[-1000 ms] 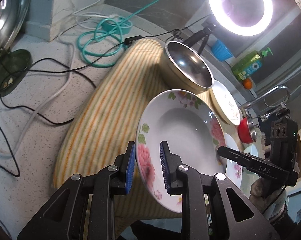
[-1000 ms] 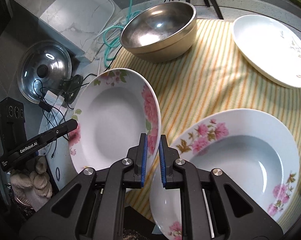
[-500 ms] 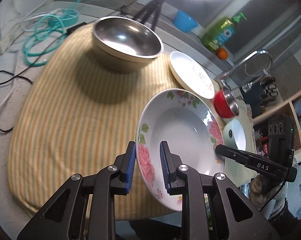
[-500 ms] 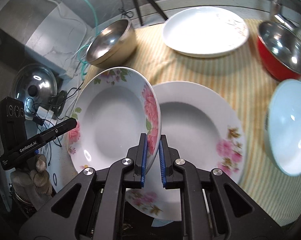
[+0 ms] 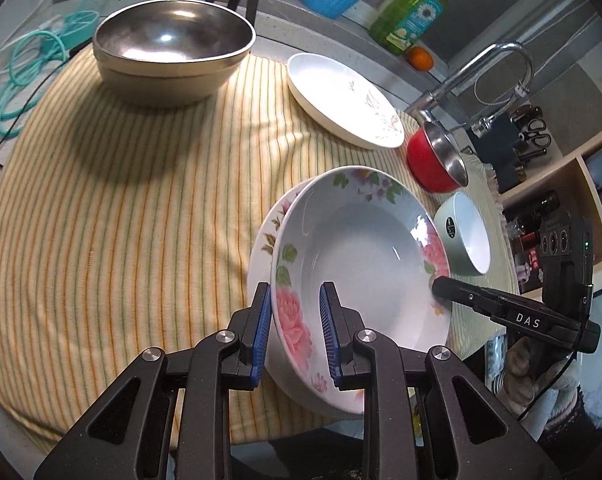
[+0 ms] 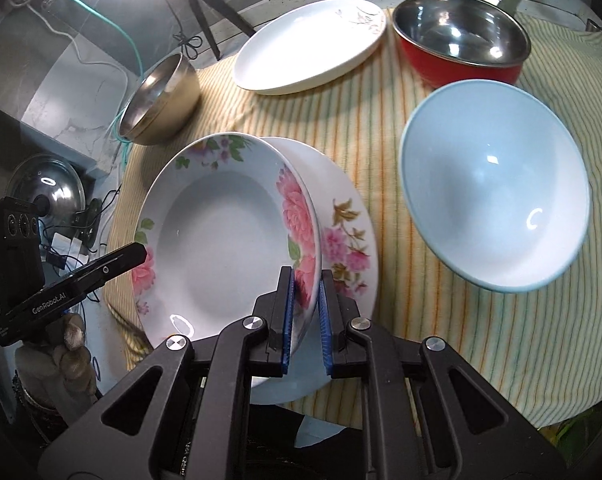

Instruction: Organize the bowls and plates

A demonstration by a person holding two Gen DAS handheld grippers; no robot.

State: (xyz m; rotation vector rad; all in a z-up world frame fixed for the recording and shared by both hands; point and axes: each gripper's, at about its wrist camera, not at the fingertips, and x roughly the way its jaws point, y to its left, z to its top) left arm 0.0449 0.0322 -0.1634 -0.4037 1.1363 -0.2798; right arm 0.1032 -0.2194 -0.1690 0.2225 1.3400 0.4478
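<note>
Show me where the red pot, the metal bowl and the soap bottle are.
red pot (image 6: 457,66): right wrist view, on its red side wall.
metal bowl (image 5: 173,40): left wrist view, on its inner surface.
soap bottle (image 5: 415,14): left wrist view, on its label.

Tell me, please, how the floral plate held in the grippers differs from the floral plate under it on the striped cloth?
The held floral plate is tilted, its rim pinched by the left gripper and the right gripper; the lower floral plate lies on the striped cloth, ungripped. The held plate's inside is in full view; the lower one is largely covered. Both are deep white plates with pink flowers on the rim.
</note>
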